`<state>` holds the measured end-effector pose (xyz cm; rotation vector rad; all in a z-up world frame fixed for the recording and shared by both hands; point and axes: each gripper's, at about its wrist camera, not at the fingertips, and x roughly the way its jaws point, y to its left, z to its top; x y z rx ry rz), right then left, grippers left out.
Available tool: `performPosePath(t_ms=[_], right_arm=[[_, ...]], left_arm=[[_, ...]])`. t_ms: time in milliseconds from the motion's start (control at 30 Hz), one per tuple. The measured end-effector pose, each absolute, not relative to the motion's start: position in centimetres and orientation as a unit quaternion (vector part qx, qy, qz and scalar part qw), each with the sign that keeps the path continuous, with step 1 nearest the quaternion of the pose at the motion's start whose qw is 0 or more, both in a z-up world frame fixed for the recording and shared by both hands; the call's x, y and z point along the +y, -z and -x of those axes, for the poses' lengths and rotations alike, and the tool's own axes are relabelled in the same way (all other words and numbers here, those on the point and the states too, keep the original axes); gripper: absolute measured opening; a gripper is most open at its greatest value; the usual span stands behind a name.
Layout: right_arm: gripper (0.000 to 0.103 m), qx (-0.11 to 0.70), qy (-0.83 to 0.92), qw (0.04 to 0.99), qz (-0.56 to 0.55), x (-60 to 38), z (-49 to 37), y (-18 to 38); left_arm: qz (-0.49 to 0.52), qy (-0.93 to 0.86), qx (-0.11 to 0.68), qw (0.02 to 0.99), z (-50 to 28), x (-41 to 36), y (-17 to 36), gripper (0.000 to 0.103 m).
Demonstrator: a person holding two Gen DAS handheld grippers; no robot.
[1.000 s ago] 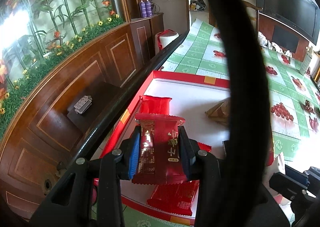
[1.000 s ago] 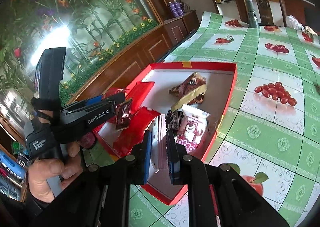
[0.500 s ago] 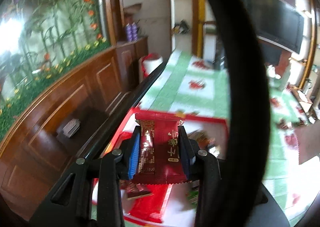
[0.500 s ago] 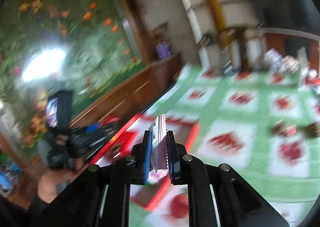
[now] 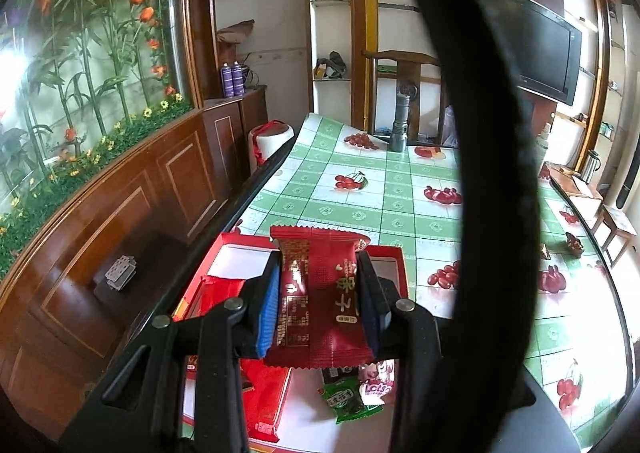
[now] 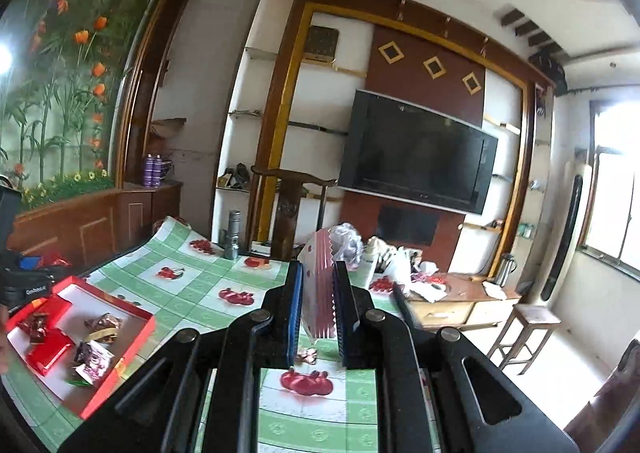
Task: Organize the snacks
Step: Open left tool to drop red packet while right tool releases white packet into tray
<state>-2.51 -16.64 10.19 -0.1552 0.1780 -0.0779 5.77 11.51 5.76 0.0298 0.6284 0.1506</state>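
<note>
Holding a red packet (image 5: 320,295) in the left tool (image 5: 318,293) and a pink packet (image 6: 318,289) in the right tool (image 6: 316,305), sorting looks midway; several snacks remain in the box (image 6: 136,337).

The left gripper (image 5: 318,303) is angled down a fair bit, and its jaws are clamped on the sides of a dark red snack packet (image 5: 318,295). The packet stands upright between the jaws, its crimped top edge poking out past their tips and its bottom edge hanging just behind them.

The right gripper (image 6: 317,303) is pointing close to level, with the jaws squeezed nearly together on a thin pink packet (image 6: 319,285) held edge-on. Its zigzag end sticks up and forward past the jaw tips.

In the right wrist view, the left gripper's body shows at the far left edge, though it's mostly cut off.
</note>
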Motion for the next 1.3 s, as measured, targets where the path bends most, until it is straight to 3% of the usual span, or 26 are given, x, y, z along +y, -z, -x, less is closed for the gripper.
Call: performPosePath(t_ms=[300, 433, 600, 833, 1300], right_arm=[[0.013, 0.135, -0.108, 0.985, 0.0, -14.3, 1.2, -8.5], [0.013, 0.237, -0.287, 0.917, -0.14, -12.2, -2.6, -4.9], [0.012, 0.353, -0.381, 0.827, -0.213, -6.6, -6.5, 2.2], [0.012, 0.422, -0.412, 0.773, -0.237, -1.9, -8.7, 6.9], [0.012, 0.449, -0.411, 0.762, -0.22, -0.6, -9.5, 7.8]], left_arm=[[-0.023, -0.107, 0.312, 0.944, -5.3, 13.2, -5.2, 0.037], [-0.018, -0.127, 0.333, 0.934, -5.6, 14.9, -3.4, 0.037], [-0.009, -0.154, 0.376, 0.914, -6.0, 17.2, 0.2, 0.037], [-0.001, -0.176, 0.4, 0.9, -6.5, 19.1, 2.8, 0.037], [0.001, -0.169, 0.412, 0.895, -7.7, 19.6, 4.2, 0.037]])
